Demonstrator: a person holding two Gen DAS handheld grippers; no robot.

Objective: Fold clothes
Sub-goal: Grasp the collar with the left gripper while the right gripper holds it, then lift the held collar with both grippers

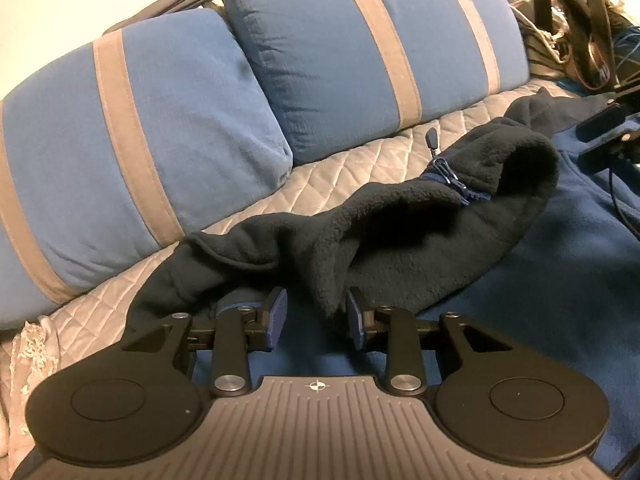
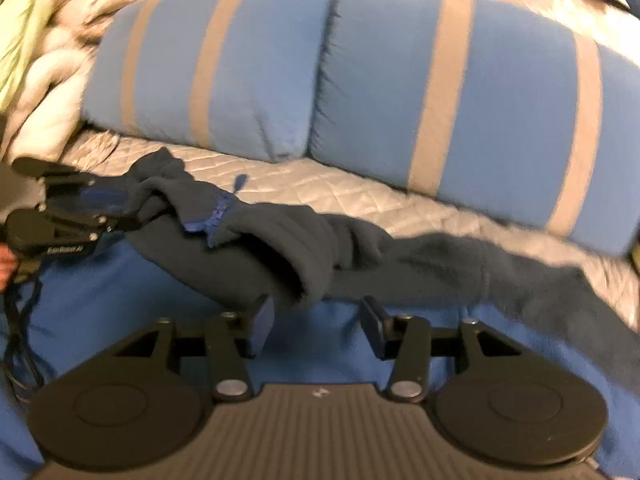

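Observation:
A blue fleece jacket (image 1: 540,280) lies spread on the bed, its dark navy collar part (image 1: 400,240) folded over along the far edge. A zipper pull (image 1: 432,138) sticks up from that fold. My left gripper (image 1: 316,314) is open low over the blue fleece. A flap of the dark fleece hangs down between its fingers, close to the right pad (image 1: 356,316) and not pinched. In the right wrist view my right gripper (image 2: 316,318) is open just short of the dark fold (image 2: 280,248), with only blue fleece (image 2: 120,300) under the gap. The left gripper (image 2: 80,216) shows at the left end of that fold.
Two blue pillows with grey stripes (image 1: 160,140) (image 1: 360,52) lean behind the jacket on a quilted grey bedspread (image 1: 340,176). Bags and straps (image 1: 580,20) pile up at the far right. A white knitted blanket (image 2: 48,92) lies at the far left. A black cable (image 2: 16,340) trails from the left gripper.

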